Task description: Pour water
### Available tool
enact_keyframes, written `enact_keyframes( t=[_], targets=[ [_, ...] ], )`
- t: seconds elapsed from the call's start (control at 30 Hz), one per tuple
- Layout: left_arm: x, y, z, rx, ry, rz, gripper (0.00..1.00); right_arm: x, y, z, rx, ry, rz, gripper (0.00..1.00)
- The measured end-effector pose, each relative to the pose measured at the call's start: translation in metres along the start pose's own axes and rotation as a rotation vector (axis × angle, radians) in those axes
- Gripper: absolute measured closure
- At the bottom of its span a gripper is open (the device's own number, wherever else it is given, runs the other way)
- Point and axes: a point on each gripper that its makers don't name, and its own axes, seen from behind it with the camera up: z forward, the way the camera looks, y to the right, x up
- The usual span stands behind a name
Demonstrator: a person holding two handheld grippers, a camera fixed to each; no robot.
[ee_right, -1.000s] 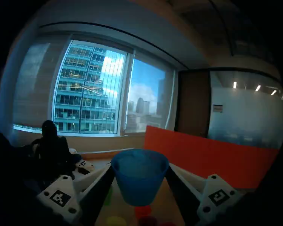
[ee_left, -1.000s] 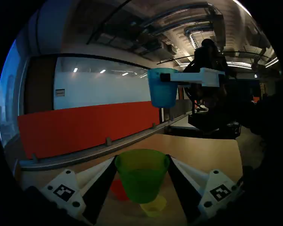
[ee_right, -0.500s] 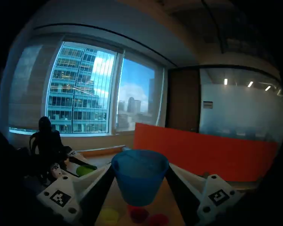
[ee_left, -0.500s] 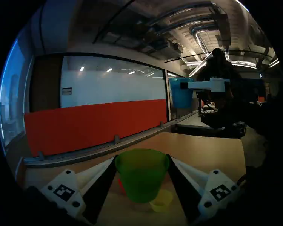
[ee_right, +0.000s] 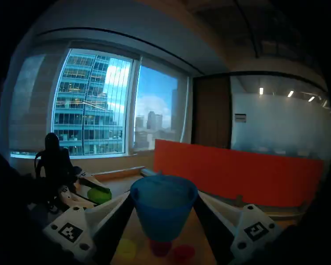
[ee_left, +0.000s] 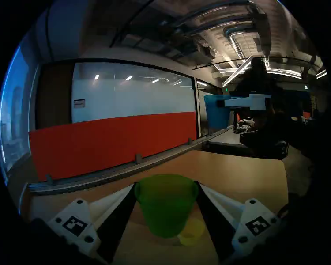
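1. Gripping firmly, the left gripper (ee_left: 166,189) has both fingers clamped on the green cup (ee_left: 166,207), which is upright over the tabletop (ee_left: 240,170).
2. The right gripper (ee_right: 163,196) squeezes the blue cup (ee_right: 163,216) from both sides, upright too and raised well above the tabletop.
3. The two cups are well apart with level rims. There's no tilt and no stream, so by my read the pour hasn't begun.
4. Water level in either cup? Cannot tell in this dim light.
5. Left to do, I'd judge: bring the cups together and tip one over the other. A small yellow cup (ee_left: 191,232) sits just below the green one.
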Motion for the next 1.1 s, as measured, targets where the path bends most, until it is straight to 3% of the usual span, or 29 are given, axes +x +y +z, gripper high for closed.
enact_keyframes(
  t=[0.6,1.1],
  targets=[
    [-0.026,-0.01,0.001,0.008,-0.068,-0.001,0.11,-0.066,-0.014,0.004,0.063,-0.147,0.006,0.08],
    [-0.063,-0.018,0.003,0.005,-0.177,0.006,0.11,-0.117,-0.023,0.001,0.102,-0.274,0.007,0.08]
  ],
)
